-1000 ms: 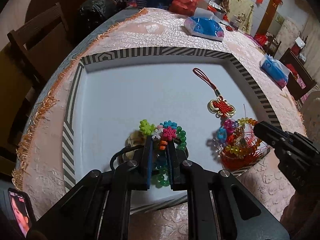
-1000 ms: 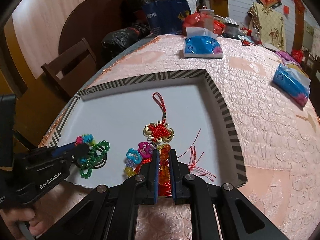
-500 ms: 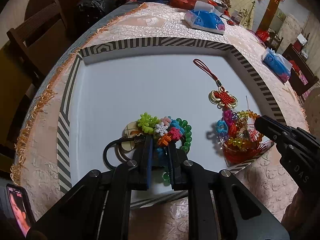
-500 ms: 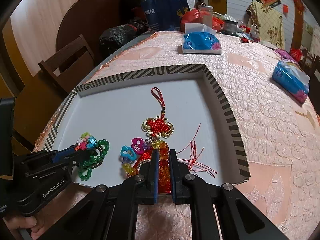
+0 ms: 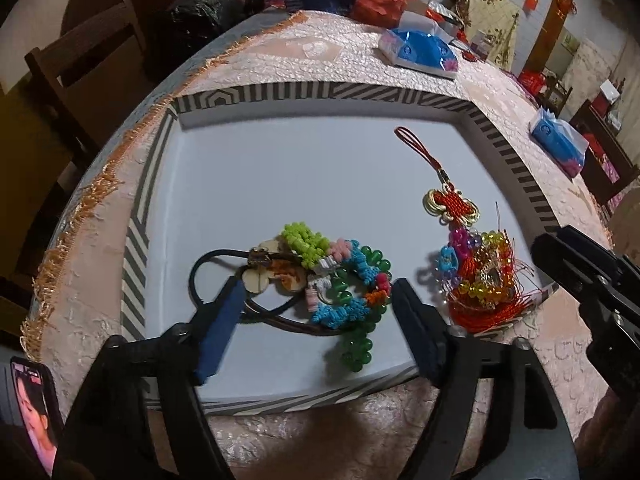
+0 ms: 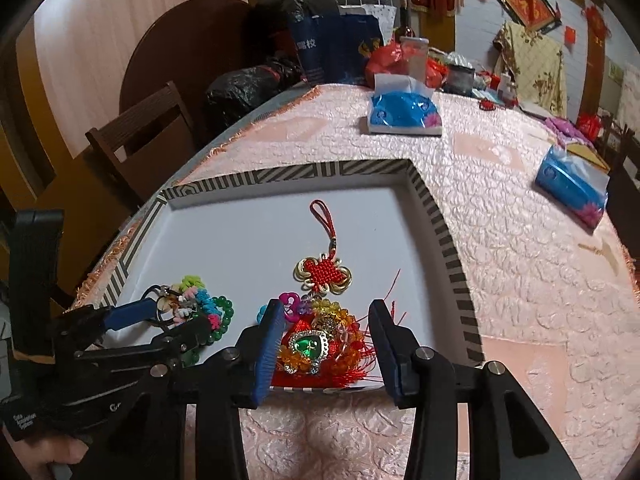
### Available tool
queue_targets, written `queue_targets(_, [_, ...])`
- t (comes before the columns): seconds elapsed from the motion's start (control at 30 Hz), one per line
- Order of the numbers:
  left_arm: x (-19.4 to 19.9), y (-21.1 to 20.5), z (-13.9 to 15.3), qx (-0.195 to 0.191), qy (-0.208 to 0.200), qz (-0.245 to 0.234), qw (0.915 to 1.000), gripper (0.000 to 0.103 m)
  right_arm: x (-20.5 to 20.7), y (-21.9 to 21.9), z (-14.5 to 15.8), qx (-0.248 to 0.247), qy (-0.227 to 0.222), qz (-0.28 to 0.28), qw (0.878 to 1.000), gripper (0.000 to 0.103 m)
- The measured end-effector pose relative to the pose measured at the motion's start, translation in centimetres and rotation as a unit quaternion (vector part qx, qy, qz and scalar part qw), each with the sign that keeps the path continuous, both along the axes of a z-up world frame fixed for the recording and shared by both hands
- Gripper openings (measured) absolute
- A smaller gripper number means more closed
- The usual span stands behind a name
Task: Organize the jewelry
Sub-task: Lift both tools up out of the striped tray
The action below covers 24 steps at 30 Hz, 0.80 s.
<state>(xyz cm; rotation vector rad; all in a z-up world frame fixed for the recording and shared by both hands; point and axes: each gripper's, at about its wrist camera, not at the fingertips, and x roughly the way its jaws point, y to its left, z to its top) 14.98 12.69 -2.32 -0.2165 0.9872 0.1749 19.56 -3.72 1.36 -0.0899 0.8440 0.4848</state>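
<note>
In the tray (image 5: 280, 184) | left tongs (image 5: 316, 316) wide | right tongs (image 6: 326, 344) wide over knot charm (image 6: 320, 320)

The blue bag (image 6: 320, 46) reads "驾校"; the left hand-held gripper's (image 6: 160, 322) lettering is too blurred.

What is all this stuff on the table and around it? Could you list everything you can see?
tray: one, white with striped rim, on the table
bead bracelets pile: one heap, green, blue, pink, lime, left in the tray
black cord: one, looped beside that heap
Chinese knot charm: one, red and gold, right in the tray
beaded ornament heap: one, red, orange, green stone, at the tray's near edge
tissue packs: two, blue, on the pink tablecloth
chair: one, dark wood, left of the table
left gripper: open, around the bracelets
right gripper: open, around the ornament heap
</note>
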Motion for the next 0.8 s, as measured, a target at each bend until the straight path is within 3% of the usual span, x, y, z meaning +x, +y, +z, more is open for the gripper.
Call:
queue_targets(0.13, [-0.1,0.1,-0.1,0.004,0.005,-0.004,1.0000,0.082,-0.6,-0.6,0.4,-0.006,-0.011,-0.011,1.000,0.042])
queue_targets(0.33, [-1.1,0.0,-0.1,0.033,0.014,0.011,0.9993,0.099,-2.1,-2.0,0.5,-0.007,-0.014,-0.019,1.000,0.042])
queue_targets(0.47, [-3.2,-0.9,1.3,0.070,-0.009,0.019,0.9974,0.099,-3.8,-2.7,0.8,-0.012,-0.009,-0.020,1.000,0.042])
queue_targets(0.63, [-6.5,-2.2,3.2,0.083,-0.037,0.024,0.9956,0.099,-6.7,-3.4,1.9,-0.011,-0.013,-0.006,1.000,0.042])
queue_targets(0.8, [-9.2,-3.0,3.9,0.064,-0.052,0.009,0.9966,0.099,-9.5,-3.7,2.8,-0.032,-0.027,-0.003,0.999,0.050])
